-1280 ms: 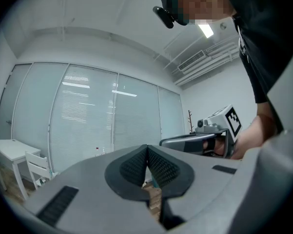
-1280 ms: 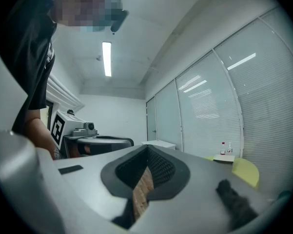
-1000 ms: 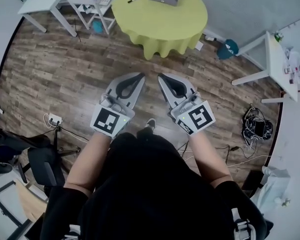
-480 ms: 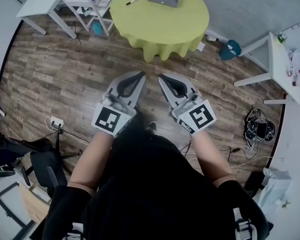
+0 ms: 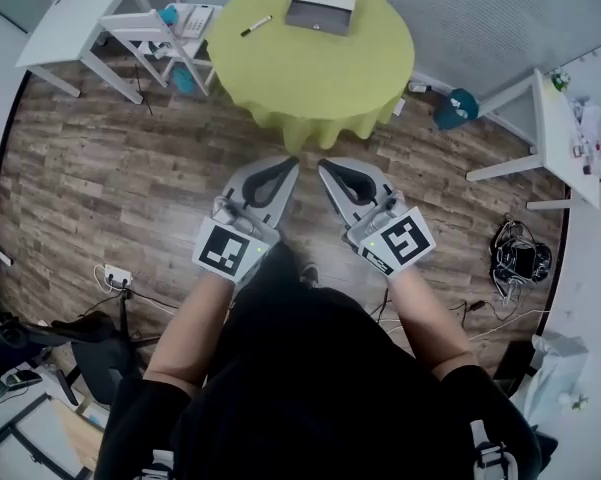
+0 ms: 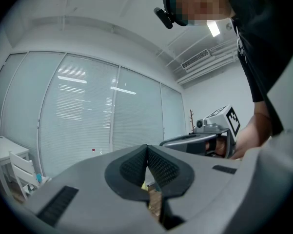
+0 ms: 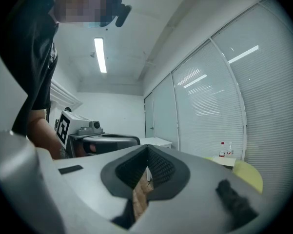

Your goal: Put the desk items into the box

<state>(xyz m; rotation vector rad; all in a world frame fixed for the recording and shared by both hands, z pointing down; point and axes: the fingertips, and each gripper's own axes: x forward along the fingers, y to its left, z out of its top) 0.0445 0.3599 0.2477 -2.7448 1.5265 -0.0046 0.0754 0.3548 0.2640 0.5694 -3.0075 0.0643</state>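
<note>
- The pen (image 5: 256, 26) lies on the table (image 5: 310, 78) near the box (image 5: 320, 6), not yet packed.
- The left tool (image 5: 290, 162) and right tool (image 5: 323, 164) are clenched, empty, well short of the table.

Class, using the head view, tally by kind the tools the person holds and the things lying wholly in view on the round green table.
Grey two-jaw grippers: 2 (left gripper, right gripper)
Black marker pen: 1
Grey rectangular box: 1
Total: 4
</note>
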